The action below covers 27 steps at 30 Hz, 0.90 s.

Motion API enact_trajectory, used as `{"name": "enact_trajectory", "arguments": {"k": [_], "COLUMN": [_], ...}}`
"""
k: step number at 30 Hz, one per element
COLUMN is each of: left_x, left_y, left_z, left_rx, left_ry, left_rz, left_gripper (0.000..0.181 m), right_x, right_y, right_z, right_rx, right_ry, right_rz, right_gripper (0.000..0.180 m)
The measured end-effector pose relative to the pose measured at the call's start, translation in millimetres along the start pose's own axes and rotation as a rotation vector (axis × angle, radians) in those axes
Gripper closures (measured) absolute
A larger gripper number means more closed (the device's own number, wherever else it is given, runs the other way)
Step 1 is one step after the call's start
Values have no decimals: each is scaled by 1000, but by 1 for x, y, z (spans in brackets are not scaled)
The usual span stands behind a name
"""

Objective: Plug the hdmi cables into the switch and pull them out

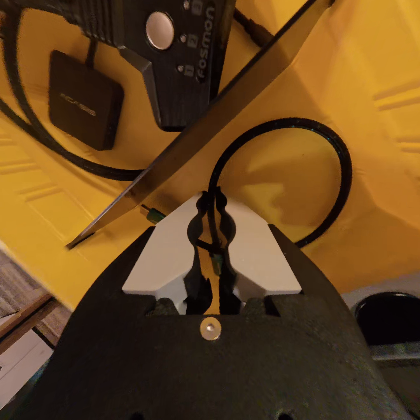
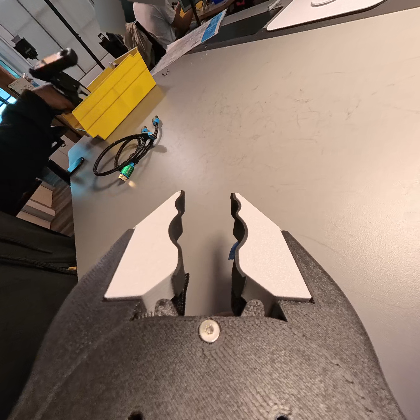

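Jaws of the left gripper [image 1: 211, 195] are closed on a thin black braided cable [image 1: 341, 163], which loops away to the right above the floor of a yellow plastic bin [image 1: 318, 79]. A green connector [image 1: 216, 264] is seen between the white fingers [image 1: 163, 252], near their base. A black rectangular HDMI switch with a round silver button [image 1: 181, 56] is located in the upper part of the left wrist view, beyond a dark divider plate [image 1: 204, 127]. A small flat black square box [image 1: 84, 100] is positioned left of the switch.

The right gripper [image 2: 206, 194] is held open above a grey table [image 2: 295, 113], with nothing between its fingers. A coiled black braided HDMI cable with a green plug [image 2: 127, 172] is laid on the table beside the bin, with blue-ended connectors [image 2: 151, 135] just beyond. Whether they belong to the same cable cannot be determined.
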State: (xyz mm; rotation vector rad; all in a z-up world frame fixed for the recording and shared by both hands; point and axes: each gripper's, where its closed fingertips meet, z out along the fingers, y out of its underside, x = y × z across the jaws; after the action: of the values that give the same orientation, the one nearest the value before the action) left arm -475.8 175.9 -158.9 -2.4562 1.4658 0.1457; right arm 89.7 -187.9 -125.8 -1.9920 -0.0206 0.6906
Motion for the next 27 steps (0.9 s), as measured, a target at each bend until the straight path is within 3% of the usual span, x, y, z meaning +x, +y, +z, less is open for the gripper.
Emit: {"name": "enact_trajectory", "arguments": {"k": [4,10,16,20,24,27], "left_x": [-12,-31,44,112,109,81], "left_y": [-7,-29,-83,-110,-115,-104], "left_z": [-50,-163,-250,-246,-191,-142], "left_rx": [95,328,535,569,461,340], "left_ry": [-79,-313,-291,-130,-93,-71], "left_rz": [-6,-26,197,364,284,107], "left_gripper": [174,179,181,181,176,145], "right_x": [0,-2,-2,-2,-3,-4], "right_y": [-1,0,1,1,1,1], "right_z": [0,0,1,0,0,0], "right_rx": [5,-3,-6,-4,-4,-1], "right_ry": [-7,-10,-8,-3,-2,-7], "right_rz": [6,-4,-9,-19,-26,-22], "right_gripper": [138,138,138,138,138,138]}}
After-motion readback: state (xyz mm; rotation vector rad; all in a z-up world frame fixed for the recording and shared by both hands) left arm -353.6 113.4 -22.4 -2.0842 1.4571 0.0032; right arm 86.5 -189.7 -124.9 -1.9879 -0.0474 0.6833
